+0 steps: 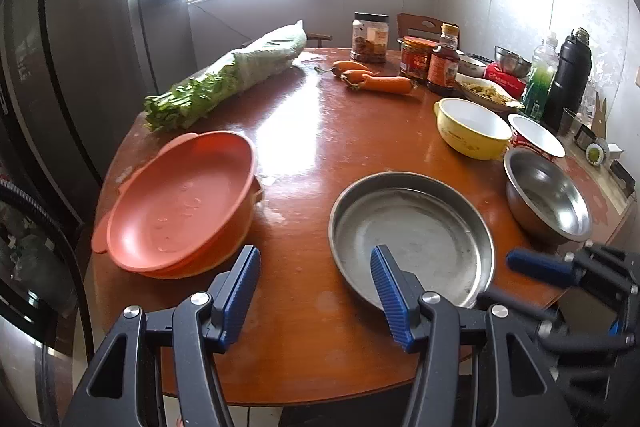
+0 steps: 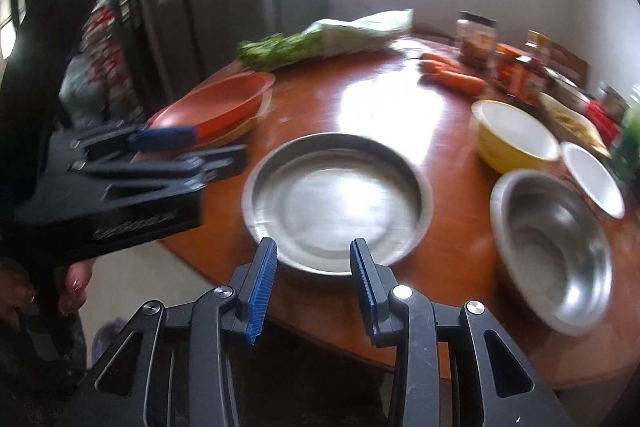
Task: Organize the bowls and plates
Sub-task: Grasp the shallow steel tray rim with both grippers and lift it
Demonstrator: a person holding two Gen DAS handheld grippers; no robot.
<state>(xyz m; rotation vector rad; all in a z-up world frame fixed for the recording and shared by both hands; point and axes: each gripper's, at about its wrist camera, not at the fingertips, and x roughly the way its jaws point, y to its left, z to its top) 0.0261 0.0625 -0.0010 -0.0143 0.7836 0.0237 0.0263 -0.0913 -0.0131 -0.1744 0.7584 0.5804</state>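
Two claws hover over the near edge of a round wooden tabletop (image 1: 320, 131), both with fingers spread and gripping nothing. Seen from the left claw (image 1: 316, 287), a shallow steel plate (image 1: 412, 239) sits at about five o'clock, just ahead of the fingers; an orange plastic dish (image 1: 180, 203), stacked on another, lies at nine o'clock; a steel bowl (image 1: 548, 199) rests at three o'clock, with a yellow bowl (image 1: 472, 127) and a white bowl with a red outside (image 1: 536, 135) at two o'clock. The right claw (image 2: 314, 279) faces the steel plate's near rim from six o'clock, jaws released, apparently lining up to pinch it. To do this well, I judge one finger should slide over the rim and one under, squarely centred, then close firmly, since thin polished metal may slip or tip. The right view is blurred. Jars, a sauce bottle and a red box at one o'clock carry labels too small to read; lettering on the left claw's body is smeared and illegible.
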